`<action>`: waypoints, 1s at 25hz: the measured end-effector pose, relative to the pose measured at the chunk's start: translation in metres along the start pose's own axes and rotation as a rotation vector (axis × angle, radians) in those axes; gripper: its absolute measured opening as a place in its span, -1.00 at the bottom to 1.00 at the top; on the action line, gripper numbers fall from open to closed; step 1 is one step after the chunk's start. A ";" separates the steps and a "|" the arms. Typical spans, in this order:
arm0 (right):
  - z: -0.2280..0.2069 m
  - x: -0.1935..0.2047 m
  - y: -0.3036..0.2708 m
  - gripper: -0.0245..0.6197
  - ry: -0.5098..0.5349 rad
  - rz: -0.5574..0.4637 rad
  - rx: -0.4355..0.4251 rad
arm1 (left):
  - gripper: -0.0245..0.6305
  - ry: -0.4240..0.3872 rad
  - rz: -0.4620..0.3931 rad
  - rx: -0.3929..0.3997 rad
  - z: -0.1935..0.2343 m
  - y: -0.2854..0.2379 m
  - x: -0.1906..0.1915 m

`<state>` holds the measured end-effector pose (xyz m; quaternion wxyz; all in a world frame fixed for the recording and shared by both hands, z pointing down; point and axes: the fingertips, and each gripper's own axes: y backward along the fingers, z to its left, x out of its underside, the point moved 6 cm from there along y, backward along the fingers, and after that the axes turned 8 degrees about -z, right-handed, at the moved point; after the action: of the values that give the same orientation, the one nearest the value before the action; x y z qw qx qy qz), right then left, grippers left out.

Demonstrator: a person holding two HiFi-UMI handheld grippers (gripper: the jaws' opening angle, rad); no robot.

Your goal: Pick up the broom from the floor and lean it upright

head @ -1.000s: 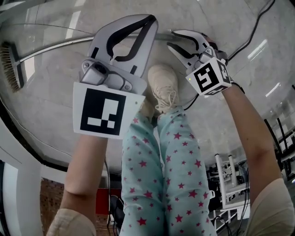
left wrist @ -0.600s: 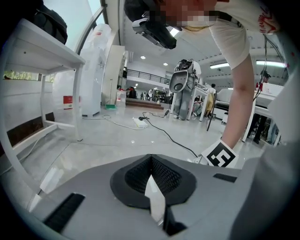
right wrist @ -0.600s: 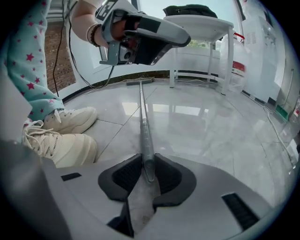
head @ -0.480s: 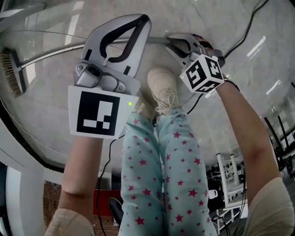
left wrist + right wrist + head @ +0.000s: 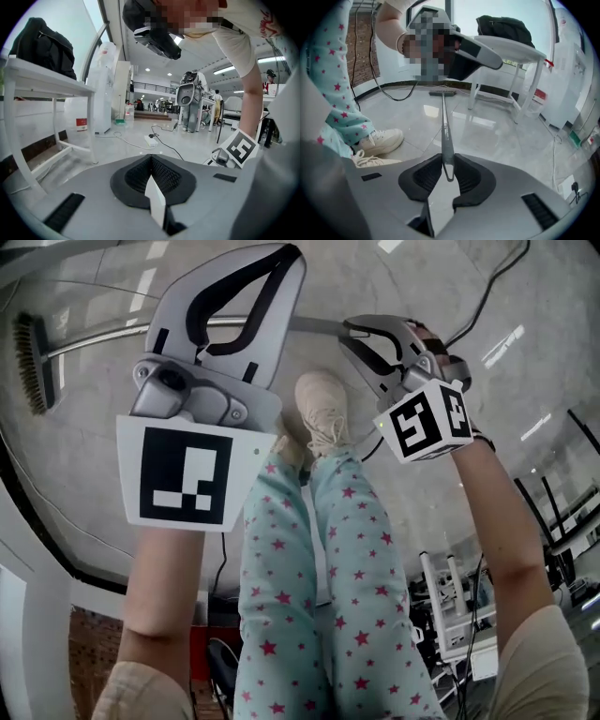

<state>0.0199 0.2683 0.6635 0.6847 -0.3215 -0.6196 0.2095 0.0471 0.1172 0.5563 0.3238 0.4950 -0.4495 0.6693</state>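
The broom lies low across the floor, its brush head (image 5: 28, 362) at far left and its metal handle (image 5: 103, 337) running right. My right gripper (image 5: 349, 334) is shut on the handle's end; its jaws have just been closing with the handle between them. In the right gripper view the handle (image 5: 445, 136) sits pinched between the pads of the right gripper (image 5: 449, 161) and runs away to the brush head (image 5: 442, 93). My left gripper (image 5: 292, 259) hovers above the handle, shut with nothing in it. Only the closed tips of the left gripper (image 5: 151, 158) show in its own view.
The person's star-patterned legs and pale shoes (image 5: 323, 409) stand just below the handle. A black cable (image 5: 487, 296) crosses the floor at upper right. A white table (image 5: 520, 56) with a black bag stands near the brush head. A power strip (image 5: 150, 139) lies further off.
Both grippers have risen toward the head camera. The right jaws have narrowed onto the handle's end, and that end has come up with them.
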 end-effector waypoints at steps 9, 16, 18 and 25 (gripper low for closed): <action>-0.009 -0.161 0.066 -0.62 0.092 -0.178 0.018 | -0.87 -0.021 -0.063 -0.115 0.032 0.065 -0.113; -0.008 -0.299 0.102 -0.62 0.165 -0.371 -0.010 | -0.87 -0.050 -0.112 -0.311 0.075 0.150 -0.203; -0.007 -0.338 0.109 -0.62 0.184 -0.417 -0.019 | -0.87 -0.057 -0.127 -0.391 0.081 0.183 -0.227; 0.001 -0.464 0.113 -0.62 0.169 -0.538 -0.054 | -0.87 -0.039 -0.161 -0.690 0.099 0.306 -0.288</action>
<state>-0.0353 0.0303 0.2526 0.7563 -0.1797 -0.6286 -0.0241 -0.0980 -0.0892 0.2058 0.5150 0.4032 -0.6146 0.4409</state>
